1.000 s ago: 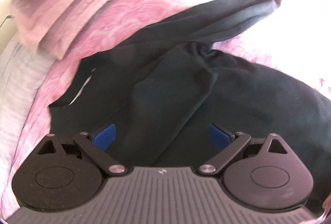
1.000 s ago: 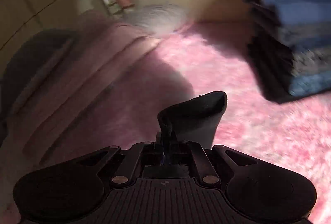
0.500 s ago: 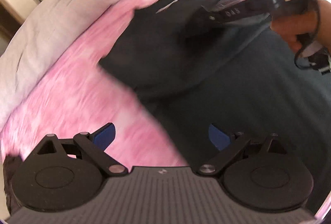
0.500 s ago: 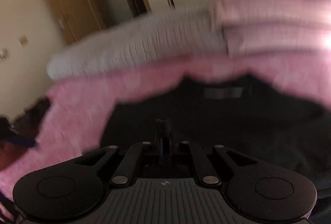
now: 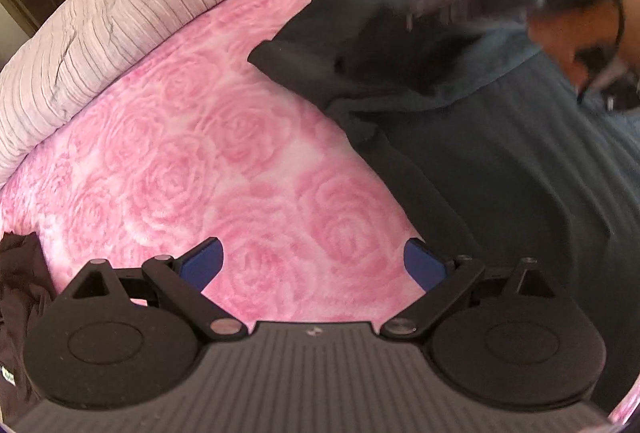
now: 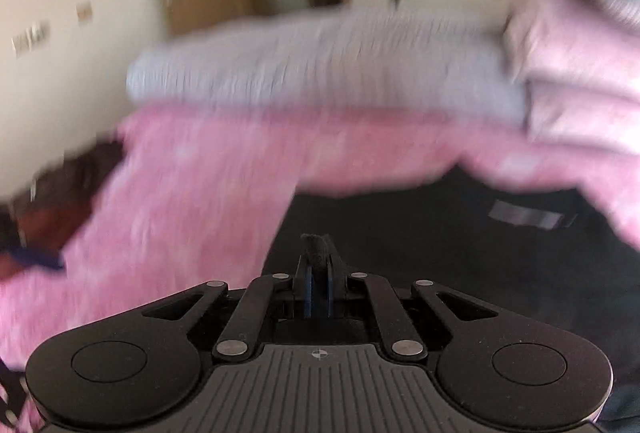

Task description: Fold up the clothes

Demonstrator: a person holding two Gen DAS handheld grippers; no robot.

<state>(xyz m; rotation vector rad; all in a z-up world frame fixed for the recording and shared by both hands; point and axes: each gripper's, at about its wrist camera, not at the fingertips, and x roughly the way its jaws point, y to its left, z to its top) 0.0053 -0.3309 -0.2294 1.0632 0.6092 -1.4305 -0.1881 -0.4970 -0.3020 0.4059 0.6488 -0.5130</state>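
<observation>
Swung over the black shirt (image 6: 460,257), right fingers (image 6: 317,287) loosen, blurrily pinching its fold; left fingers (image 5: 312,265) spread.

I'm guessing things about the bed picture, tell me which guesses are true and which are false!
1. The blanket under the clothes is pink with roses. True.
2. The left claw is pinching the dark shirt. False: it is open, with only blanket between its blue pads.
3. The right claw has a bit of dark cloth between its pads. True.
4. The shirt is bright yellow. False: it is dark, nearly black.
5. A grey ribbed quilt lies beside the pink blanket. True.
</observation>
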